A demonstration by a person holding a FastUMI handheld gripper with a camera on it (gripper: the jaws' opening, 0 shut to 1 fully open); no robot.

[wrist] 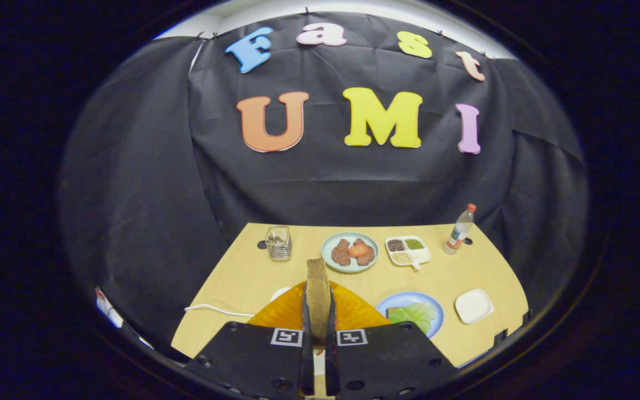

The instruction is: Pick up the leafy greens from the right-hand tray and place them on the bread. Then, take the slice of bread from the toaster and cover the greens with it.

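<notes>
My gripper (318,328) is shut on a brown slice of bread (318,294), which stands on edge between the two fingers and rises above them. Beneath it lies an orange toaster (348,314), partly hidden by the fingers. To the right of the fingers sits a blue plate (434,311) holding a slice of bread topped with leafy greens (417,315); the lower slice shows only as a brown edge at the left of the greens.
A white cable (214,309) runs left from the toaster. Beyond are a wire holder (279,243), a plate with meat and tomato (350,251), a divided tray of grains (407,250), a water bottle (460,229) and a small white dish (474,305).
</notes>
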